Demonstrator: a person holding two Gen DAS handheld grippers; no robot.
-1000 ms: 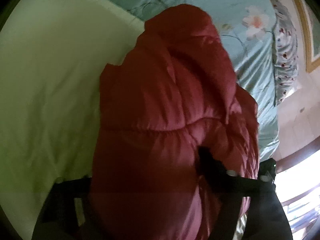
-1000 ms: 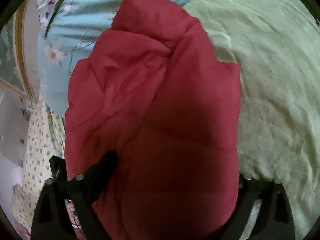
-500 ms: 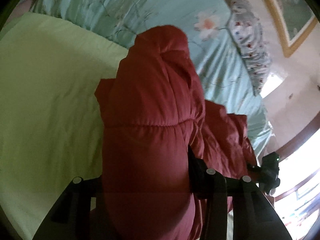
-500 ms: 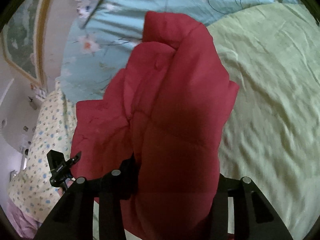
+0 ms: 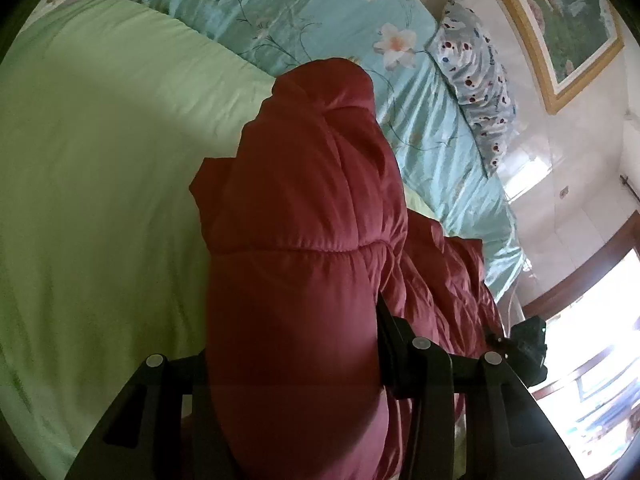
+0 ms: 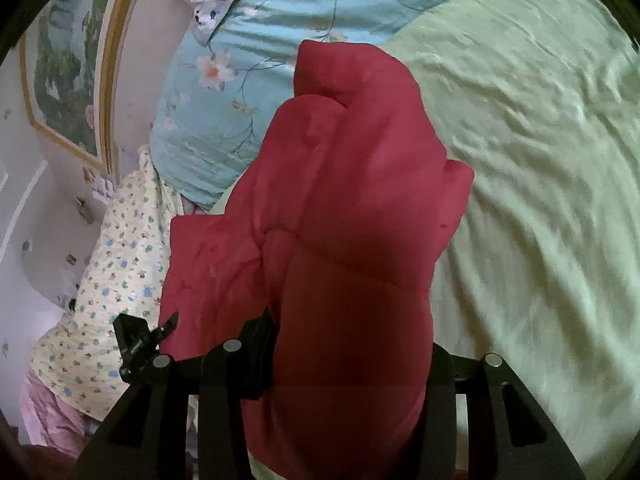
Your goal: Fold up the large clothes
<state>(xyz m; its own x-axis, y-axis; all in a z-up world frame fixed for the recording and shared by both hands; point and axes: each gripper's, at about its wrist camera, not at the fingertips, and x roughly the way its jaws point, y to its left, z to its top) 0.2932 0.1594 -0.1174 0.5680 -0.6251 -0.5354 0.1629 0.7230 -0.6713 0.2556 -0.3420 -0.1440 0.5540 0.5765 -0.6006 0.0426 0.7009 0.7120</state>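
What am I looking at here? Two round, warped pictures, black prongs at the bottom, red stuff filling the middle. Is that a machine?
No robot arm: a person holds a two-finger gripper in each hand, and a fisheye camera on each looks forward along its fingers. One picture is from the left gripper, the other from the right gripper. Each is shut on a puffy fold of the same red quilted jacket, which bulges up between the black fingers. Below lies a bed with a green sheet and a blue flowered quilt. In each view the other gripper shows small at the jacket's far edge.
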